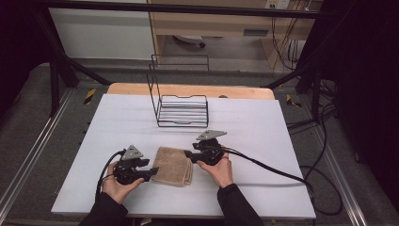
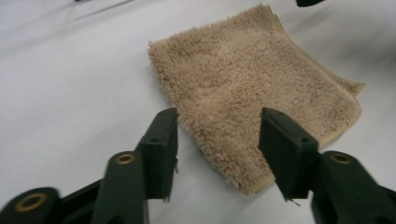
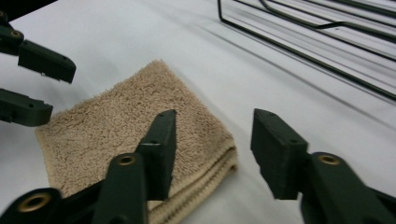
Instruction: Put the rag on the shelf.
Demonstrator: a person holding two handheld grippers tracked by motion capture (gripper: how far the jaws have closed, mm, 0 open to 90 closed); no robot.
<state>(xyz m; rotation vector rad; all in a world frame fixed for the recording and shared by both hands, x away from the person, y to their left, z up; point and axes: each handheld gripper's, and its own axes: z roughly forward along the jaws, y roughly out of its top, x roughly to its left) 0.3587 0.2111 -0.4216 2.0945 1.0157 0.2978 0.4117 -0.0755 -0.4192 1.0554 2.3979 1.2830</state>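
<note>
A folded tan towel [image 1: 173, 165] lies flat on the white table [image 1: 117, 122], between my two grippers. My left gripper [image 1: 151, 173] sits at the towel's left edge; in the left gripper view its jaws [image 2: 217, 149] stand apart over the towel's near corner [image 2: 252, 84], the pads off the cloth. My right gripper [image 1: 189, 156] is at the towel's right edge, a little above it; in the right gripper view it [image 3: 212, 154] is open above the folded corner [image 3: 135, 140]. The left gripper's fingers [image 3: 44, 60] also appear there, apart.
A black wire rack [image 1: 181, 101] stands behind the towel toward the table's far side; its bars [image 3: 303, 32] run across the top of the right gripper view. Cables [image 1: 273, 169] trail off to the right. A wooden strip [image 1: 188, 89] edges the back.
</note>
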